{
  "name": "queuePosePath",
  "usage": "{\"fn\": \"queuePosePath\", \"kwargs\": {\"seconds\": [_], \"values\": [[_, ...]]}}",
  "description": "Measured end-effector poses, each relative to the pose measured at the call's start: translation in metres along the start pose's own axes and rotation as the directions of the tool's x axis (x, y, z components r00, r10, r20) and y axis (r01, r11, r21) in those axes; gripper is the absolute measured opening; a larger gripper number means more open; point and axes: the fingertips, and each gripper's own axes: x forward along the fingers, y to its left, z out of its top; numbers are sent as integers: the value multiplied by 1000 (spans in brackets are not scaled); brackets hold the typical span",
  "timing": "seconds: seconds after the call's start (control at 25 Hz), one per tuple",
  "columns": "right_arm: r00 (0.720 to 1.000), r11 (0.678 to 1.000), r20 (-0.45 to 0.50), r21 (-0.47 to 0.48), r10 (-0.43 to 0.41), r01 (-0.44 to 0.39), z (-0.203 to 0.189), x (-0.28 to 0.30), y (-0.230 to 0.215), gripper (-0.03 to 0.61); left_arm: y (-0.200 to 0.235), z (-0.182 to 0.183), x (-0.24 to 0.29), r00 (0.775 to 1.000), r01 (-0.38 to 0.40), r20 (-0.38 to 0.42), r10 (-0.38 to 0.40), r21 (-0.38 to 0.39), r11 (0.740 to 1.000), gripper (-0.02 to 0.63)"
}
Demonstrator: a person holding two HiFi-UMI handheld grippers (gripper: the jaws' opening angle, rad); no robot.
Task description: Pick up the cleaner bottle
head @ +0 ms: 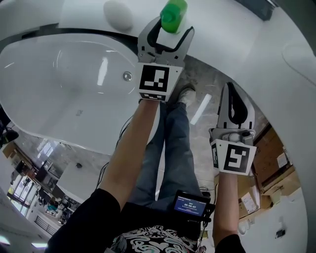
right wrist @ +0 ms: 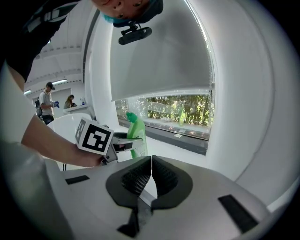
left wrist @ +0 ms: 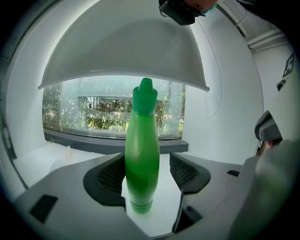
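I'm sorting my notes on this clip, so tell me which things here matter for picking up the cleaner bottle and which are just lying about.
Part of the job:
- cleaner bottle, green, upright
- left gripper, open, with the bottle between its jaws

Just lying about or idle:
- right gripper, shut, empty
- bathtub
- white rounded object
- cardboard boxes

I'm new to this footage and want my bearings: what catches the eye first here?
The bright green cleaner bottle stands upright on a white ledge, between the open jaws of the left tool. To its left in the head view spreads a big white bathtub; the right tool, shut and empty, hangs lower right.
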Motion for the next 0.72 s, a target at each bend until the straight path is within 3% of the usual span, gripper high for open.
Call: {"fn": "queuePosePath", "kwargs": {"seconds": [0.72], "values": [[1000, 1000, -24, 20, 10, -9, -16, -1, -5, 26, 11, 5, 31, 997, -57, 59, 55, 23, 998, 277]]}}
